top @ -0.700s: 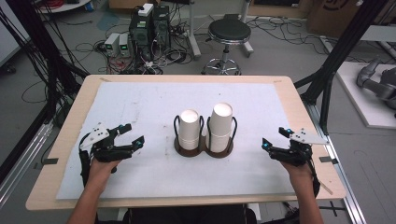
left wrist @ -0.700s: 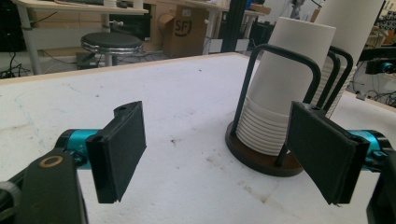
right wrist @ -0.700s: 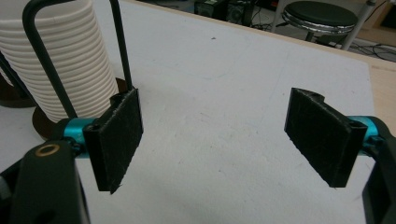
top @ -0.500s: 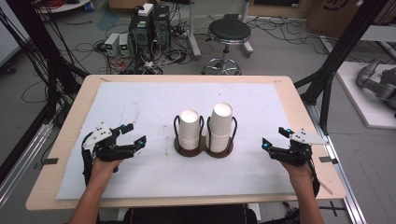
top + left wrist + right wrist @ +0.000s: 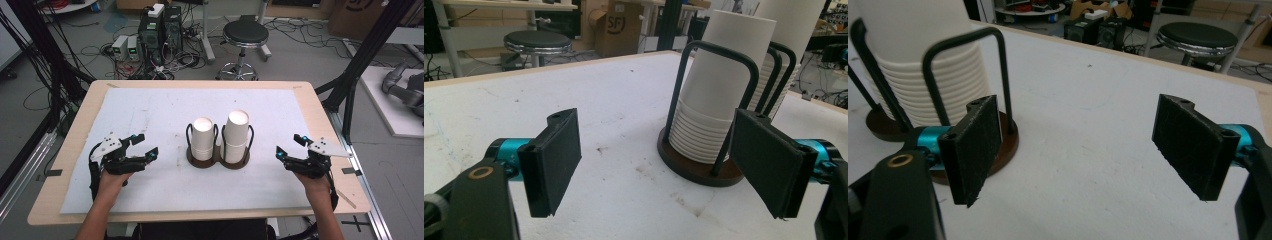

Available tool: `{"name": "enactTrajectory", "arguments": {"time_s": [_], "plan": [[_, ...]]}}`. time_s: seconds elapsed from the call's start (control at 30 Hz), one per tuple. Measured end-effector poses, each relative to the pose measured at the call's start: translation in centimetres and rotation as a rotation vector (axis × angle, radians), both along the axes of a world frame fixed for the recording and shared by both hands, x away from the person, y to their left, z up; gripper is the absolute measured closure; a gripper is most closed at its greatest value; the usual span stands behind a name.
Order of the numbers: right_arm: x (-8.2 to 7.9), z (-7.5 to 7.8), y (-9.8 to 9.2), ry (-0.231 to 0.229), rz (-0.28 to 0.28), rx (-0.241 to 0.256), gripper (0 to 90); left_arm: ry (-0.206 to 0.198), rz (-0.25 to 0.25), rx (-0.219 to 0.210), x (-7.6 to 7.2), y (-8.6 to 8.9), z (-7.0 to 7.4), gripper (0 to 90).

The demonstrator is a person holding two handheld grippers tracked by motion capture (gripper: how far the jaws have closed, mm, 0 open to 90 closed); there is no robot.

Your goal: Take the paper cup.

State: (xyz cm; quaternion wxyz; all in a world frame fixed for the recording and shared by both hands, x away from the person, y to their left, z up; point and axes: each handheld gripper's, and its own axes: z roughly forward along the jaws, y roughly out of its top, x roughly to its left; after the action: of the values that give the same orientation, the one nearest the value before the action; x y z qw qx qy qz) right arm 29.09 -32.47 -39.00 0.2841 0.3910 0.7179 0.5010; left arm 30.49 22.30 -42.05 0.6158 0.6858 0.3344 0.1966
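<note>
Two stacks of white paper cups stand upside down in a dark two-ring holder (image 5: 218, 159) at the middle of the table: a shorter left stack (image 5: 203, 138) and a taller right stack (image 5: 235, 134). My left gripper (image 5: 145, 145) rests open on the white mat, left of the holder, jaws wide apart and nothing between them. In the left gripper view the near stack (image 5: 719, 95) stands behind its black wire loop. My right gripper (image 5: 290, 146) is open on the right side, empty. The right gripper view has the other stack (image 5: 923, 65) at its left.
A white mat (image 5: 200, 115) covers most of the wooden table (image 5: 70, 150). Beyond the far edge stand a black stool (image 5: 244, 35) and computer boxes (image 5: 159, 25) with cables on the floor. Black frame posts rise at both sides.
Both grippers have stayed nearly in place; the left one has shifted very slightly. The cups and holder have not moved.
</note>
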Motion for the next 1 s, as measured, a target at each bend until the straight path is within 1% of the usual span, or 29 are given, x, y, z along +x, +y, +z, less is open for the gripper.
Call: {"name": "enactTrajectory", "arguments": {"time_s": [0.03,0.1,0.13,0.17,0.2,0.23,0.27,0.3,0.33,0.37,0.4,0.43,0.47,0.53,0.57,0.6,0.63,0.67,0.7,0.73,0.77,0.83,0.9,0.93,0.97,1.0], "plan": [[-0.1,0.2,0.3,-0.010,0.021,0.001,29.4,0.002,0.003,0.001,-0.1,0.2,0.0,21.2],[-0.4,0.5,0.9,-0.032,0.041,0.007,31.6,0.004,0.004,-0.002,-0.1,0.2,0.0,21.2],[-0.5,0.6,1.2,-0.040,0.052,0.010,34.7,0.002,0.008,-0.006,-0.2,0.4,0.0,21.1],[-0.5,0.6,1.2,-0.040,0.052,0.010,34.7,0.002,0.008,-0.006,-0.2,0.4,0.0,21.2],[-0.6,0.8,1.4,-0.044,0.073,0.019,38.7,-0.001,0.008,-0.004,-0.2,0.4,0.0,21.2],[-0.7,1.1,2.1,-0.057,0.110,0.031,42.9,0.000,0.010,-0.008,-0.2,0.4,0.0,21.2],[-0.7,1.1,2.1,-0.057,0.110,0.031,42.9,0.002,0.010,-0.008,-0.2,0.4,0.0,21.2],[-0.7,1.3,2.7,-0.051,0.151,0.045,48.4,0.004,0.009,-0.005,-0.1,0.5,0.0,21.1],[-0.7,1.3,3.0,-0.038,0.168,0.058,50.6,0.009,0.009,-0.008,0.0,0.4,-0.1,21.2],[-0.7,1.3,3.0,-0.038,0.168,0.058,50.6,0.009,0.009,-0.006,0.0,0.4,-0.1,21.2],[-0.8,1.5,3.6,-0.037,0.208,0.065,55.1,0.012,0.007,-0.005,0.1,0.3,-0.2,21.2],[-0.8,1.5,3.6,-0.037,0.208,0.065,55.1,0.013,0.005,-0.001,0.1,0.3,-0.2,21.2],[-1.0,1.7,4.3,-0.048,0.241,0.068,60.5,0.015,0.002,0.003,0.1,0.2,-0.2,21.2],[-1.3,2.1,5.1,-0.064,0.278,0.068,64.4,0.016,-0.003,0.005,0.2,0.0,-0.2,21.2],[-1.3,2.1,5.1,-0.064,0.278,0.068,64.4,0.016,-0.003,0.005,0.2,0.0,-0.2,21.2],[-1.7,2.4,5.9,-0.085,0.302,0.065,69.6,0.018,-0.003,0.007,0.2,0.0,-0.3,21.2],[-1.7,2.4,5.9,-0.085,0.302,0.065,69.6,0.018,-0.005,0.008,0.2,0.0,-0.3,21.2],[-1.8,2.5,6.2,-0.089,0.320,0.059,73.4,0.019,-0.004,0.008,0.2,0.0,-0.3,21.2],[-2.0,2.5,7.0,-0.090,0.352,0.047,79.0,0.019,-0.003,0.009,0.2,0.0,-0.3,21.2],[-2.0,2.4,7.4,-0.089,0.361,0.039,81.0,0.020,-0.004,0.009,0.2,0.0,-0.3,21.2],[-2.0,2.4,7.4,-0.089,0.361,0.039,81.0,0.021,-0.003,0.008,0.2,0.0,-0.3,21.2],[-2.3,2.3,8.1,-0.099,0.354,0.016,85.3,0.023,-0.002,0.007,0.1,0.0,-0.3,21.2],[-2.4,2.2,9.2,-0.105,0.373,-0.001,88.5,0.023,-0.002,0.007,0.1,0.0,-0.3,21.2],[-2.4,2.2,9.2,-0.105,0.373,-0.001,88.5,0.023,-0.002,0.011,0.1,0.0,-0.3,21.2],[-2.5,2.2,9.6,-0.098,0.369,-0.003,90.0,0.022,-0.001,0.011,0.1,0.0,-0.3,21.2],[-2.4,2.1,9.9,-0.107,0.373,-0.010,90.0,0.024,-0.001,0.010,0.1,0.0,-0.3,21.2]]}}
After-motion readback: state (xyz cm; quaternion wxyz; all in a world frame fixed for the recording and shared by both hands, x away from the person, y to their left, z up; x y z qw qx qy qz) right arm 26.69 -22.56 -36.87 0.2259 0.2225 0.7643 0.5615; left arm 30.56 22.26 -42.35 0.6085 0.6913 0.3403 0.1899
